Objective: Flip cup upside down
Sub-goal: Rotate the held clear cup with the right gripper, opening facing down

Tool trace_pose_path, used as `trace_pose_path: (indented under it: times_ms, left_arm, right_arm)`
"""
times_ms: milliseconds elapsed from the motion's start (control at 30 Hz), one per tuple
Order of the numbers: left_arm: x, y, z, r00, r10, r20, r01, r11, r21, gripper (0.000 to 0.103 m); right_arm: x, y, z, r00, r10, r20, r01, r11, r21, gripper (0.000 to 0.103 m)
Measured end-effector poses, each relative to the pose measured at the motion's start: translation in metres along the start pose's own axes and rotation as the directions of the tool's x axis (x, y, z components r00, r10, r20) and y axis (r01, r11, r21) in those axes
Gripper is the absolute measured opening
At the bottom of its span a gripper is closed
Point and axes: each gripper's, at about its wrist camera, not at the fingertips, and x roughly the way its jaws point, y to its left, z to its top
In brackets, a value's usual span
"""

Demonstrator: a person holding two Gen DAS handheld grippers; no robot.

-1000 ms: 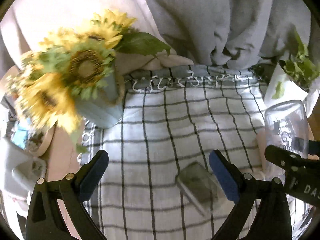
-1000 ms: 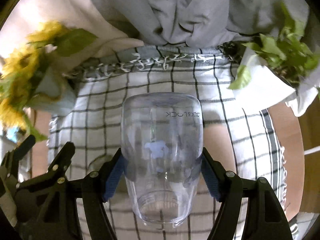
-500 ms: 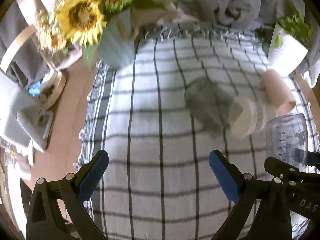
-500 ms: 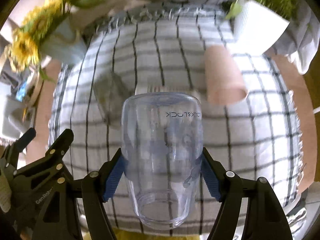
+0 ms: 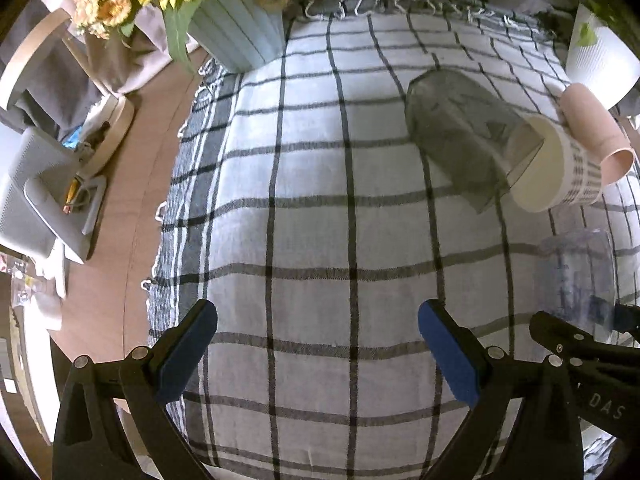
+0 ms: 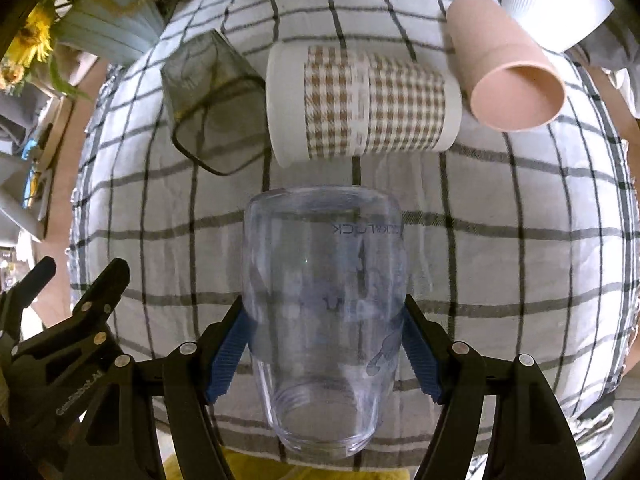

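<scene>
We've swung the clear cup (image 6: 324, 312) out over the tablecloth (image 6: 520, 280) middle (right gripper (image 6: 325, 354) clamped on it), still unflipped; left gripper (image 5: 316, 352) wide open, empty.

Checked cloth (image 6: 500, 264); grey glass (image 6: 208, 100), gingham cup (image 6: 360, 104), pink cup (image 6: 508, 76) (all lying sideways); sunflower vase (image 5: 236, 28)

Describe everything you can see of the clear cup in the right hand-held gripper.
The clear cup looks like see-through plastic, rounded at its closed end, with mirrored lettering and faint bluish printed figures on its wall. Its threaded open mouth faces the camera; the closed end points away. The right hand-held gripper clamps it, one blue pad on each side of its middle. It hangs over the checked cloth, short of the checked paper cup lying there.
</scene>
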Motion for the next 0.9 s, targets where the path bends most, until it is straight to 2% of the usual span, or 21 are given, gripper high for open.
trace_pose_path:
  times_ms: [167,300,400,467,567,633,767,900]
  left_arm:
    - [0.007,0.001,0.001,1.000,-0.018,-0.024,0.018,1.000,0.007,0.102]
    - [0.004,0.005,0.004,0.999,-0.038,-0.021,0.038,0.999,0.004,0.102]
    - [-0.008,0.007,0.007,0.998,-0.070,-0.007,0.070,0.998,0.000,0.102]
    - [-0.018,0.005,0.010,0.994,-0.107,0.006,0.107,0.994,0.004,0.102]
    - [-0.034,-0.005,0.012,0.982,-0.186,0.024,0.185,0.982,0.033,0.102]
    - [-0.044,-0.018,0.015,0.968,-0.249,0.024,0.248,0.967,0.055,0.102]
    - [-0.053,-0.049,0.022,0.940,-0.342,0.003,0.340,0.936,0.092,0.102]
    - [-0.053,-0.081,0.026,0.923,-0.384,-0.034,0.385,0.917,0.100,0.102]
  right_arm:
    - [-0.001,0.000,0.001,1.000,-0.003,0.014,0.002,1.000,0.013,0.072]
    - [-0.005,-0.005,0.001,1.000,0.021,0.007,-0.021,0.999,0.050,0.077]
    - [-0.025,-0.010,-0.003,0.998,0.008,0.056,-0.013,0.995,0.094,0.078]
    - [-0.051,-0.018,-0.009,0.992,0.003,0.128,-0.020,0.991,0.135,0.078]
    - [-0.090,-0.034,-0.020,0.970,-0.057,0.238,0.006,0.978,0.210,0.079]
    - [-0.107,-0.042,-0.023,0.954,-0.083,0.287,0.011,0.970,0.244,0.080]
    - [-0.129,-0.060,-0.028,0.931,-0.136,0.339,0.038,0.959,0.282,0.080]
    - [-0.135,-0.083,-0.030,0.918,-0.161,0.363,0.043,0.949,0.313,0.080]
